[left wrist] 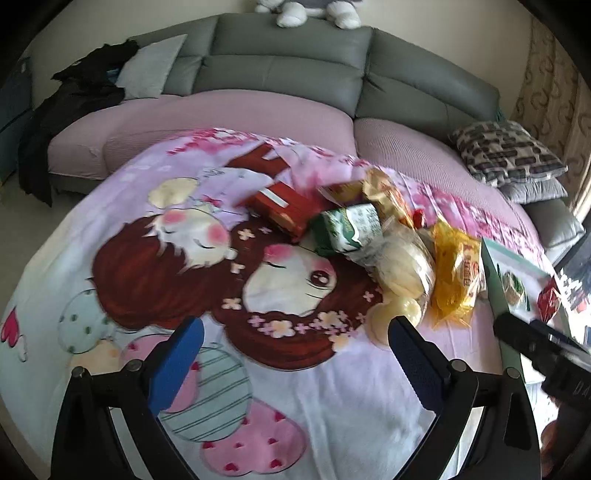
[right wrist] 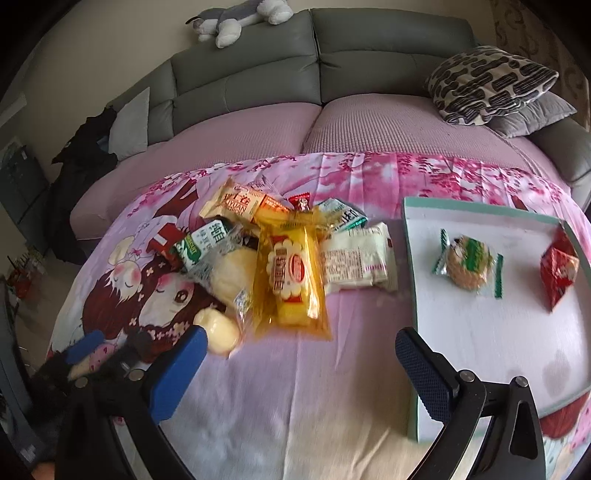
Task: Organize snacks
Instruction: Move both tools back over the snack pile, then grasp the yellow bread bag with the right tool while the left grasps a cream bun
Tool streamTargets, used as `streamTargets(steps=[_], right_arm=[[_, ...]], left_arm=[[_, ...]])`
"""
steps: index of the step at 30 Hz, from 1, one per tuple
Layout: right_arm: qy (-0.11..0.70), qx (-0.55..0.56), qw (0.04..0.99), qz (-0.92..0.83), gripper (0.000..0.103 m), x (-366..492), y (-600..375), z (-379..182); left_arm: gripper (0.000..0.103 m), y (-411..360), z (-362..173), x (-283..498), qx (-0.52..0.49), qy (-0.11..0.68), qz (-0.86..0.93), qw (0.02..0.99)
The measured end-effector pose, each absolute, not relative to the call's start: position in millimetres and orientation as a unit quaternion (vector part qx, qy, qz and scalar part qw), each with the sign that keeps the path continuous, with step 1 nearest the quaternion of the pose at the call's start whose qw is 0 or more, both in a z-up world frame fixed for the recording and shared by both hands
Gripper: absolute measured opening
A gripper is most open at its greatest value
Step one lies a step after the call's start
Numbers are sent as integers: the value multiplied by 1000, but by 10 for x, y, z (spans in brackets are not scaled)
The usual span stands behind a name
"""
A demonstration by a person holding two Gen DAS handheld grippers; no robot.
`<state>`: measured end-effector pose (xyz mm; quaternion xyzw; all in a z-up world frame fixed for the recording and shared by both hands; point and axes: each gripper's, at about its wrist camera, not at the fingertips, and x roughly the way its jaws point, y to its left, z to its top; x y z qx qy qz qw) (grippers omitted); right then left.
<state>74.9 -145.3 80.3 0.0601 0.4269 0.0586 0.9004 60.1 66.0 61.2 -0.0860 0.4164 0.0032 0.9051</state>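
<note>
A pile of wrapped snacks lies on a cartoon-print blanket (left wrist: 258,387): a red box (left wrist: 280,208), a green-and-white pack (left wrist: 347,229), clear-wrapped pale buns (left wrist: 402,269) and a yellow packet (right wrist: 291,280), with a white packet (right wrist: 354,262) beside it. A shallow white tray with a teal rim (right wrist: 410,258) holds a round green-wrapped cookie (right wrist: 469,266) and a red packet (right wrist: 557,269). My left gripper (left wrist: 295,332) is open and empty, short of the pile. My right gripper (right wrist: 299,350) is open and empty, just below the yellow packet, left of the tray.
A grey sofa (left wrist: 288,59) with pink seat covers stands behind the blanket. A patterned cushion (right wrist: 491,85) lies at the right, dark clothes (left wrist: 85,96) at the left, a plush toy (right wrist: 236,18) on the backrest. The right gripper shows at the left wrist view's right edge (left wrist: 535,343).
</note>
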Motion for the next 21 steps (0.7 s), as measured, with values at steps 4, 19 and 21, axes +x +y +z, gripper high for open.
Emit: streamTargets(steps=[4,19,21], right_arm=[[427,61,900,66,94,887,-1459,776],[457,64,883,87,75,1302,-1431,511],[462,68,880,90,75,1337,-1431,471]], left_arm=[[99,487,497,711,-78,429,-21,900],[70,52,236,1011,-52,458,-85,883],[67,24,227,1031,-48,457,-88,884]])
